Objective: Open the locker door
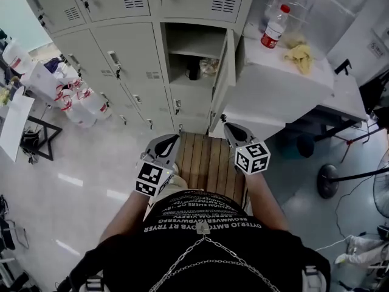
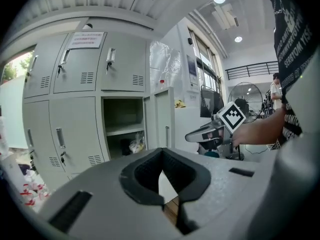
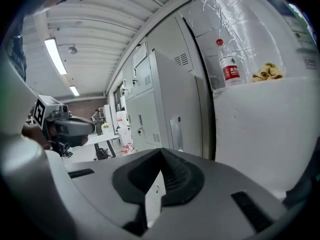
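The grey locker bank fills the top of the head view. One middle locker door [image 1: 223, 78] stands swung open to the right, and the compartment [image 1: 193, 56] behind it shows a shelf and a small bag. My left gripper [image 1: 172, 140] and right gripper [image 1: 231, 128] hover side by side near my body above a wooden platform, well short of the lockers. Both are shut with nothing between the jaws. In the left gripper view the left gripper [image 2: 161, 151] faces the open compartment and door [image 2: 164, 116]. In the right gripper view the right gripper [image 3: 161, 151] looks along the door's [image 3: 172, 104] outer face.
A white cabinet [image 1: 273, 96] right of the lockers carries a plastic bottle [image 1: 275, 26] and a yellow cloth [image 1: 299, 55]. The wooden platform [image 1: 206, 160] lies before the open locker. Bags [image 1: 79, 99] crowd the floor at left; a fan base [image 1: 328, 181] stands at right.
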`<action>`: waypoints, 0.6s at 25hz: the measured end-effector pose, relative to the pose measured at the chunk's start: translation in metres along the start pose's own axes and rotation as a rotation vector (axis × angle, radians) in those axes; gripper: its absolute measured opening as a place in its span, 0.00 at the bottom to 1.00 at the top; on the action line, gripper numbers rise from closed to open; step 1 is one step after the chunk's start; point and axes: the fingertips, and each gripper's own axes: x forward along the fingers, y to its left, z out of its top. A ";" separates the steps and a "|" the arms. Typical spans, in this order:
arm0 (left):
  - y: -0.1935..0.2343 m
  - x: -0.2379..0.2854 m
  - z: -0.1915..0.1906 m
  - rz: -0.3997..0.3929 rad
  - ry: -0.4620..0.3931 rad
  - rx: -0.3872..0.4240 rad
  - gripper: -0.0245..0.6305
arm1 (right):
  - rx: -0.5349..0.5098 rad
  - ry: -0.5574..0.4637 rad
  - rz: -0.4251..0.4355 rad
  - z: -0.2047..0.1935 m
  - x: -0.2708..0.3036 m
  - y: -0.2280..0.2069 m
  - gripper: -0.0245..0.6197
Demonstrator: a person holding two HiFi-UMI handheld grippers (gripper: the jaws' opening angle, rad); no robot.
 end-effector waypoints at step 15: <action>-0.042 -0.005 0.030 -0.082 -0.020 0.074 0.04 | -0.065 -0.081 -0.107 0.043 -0.067 -0.003 0.03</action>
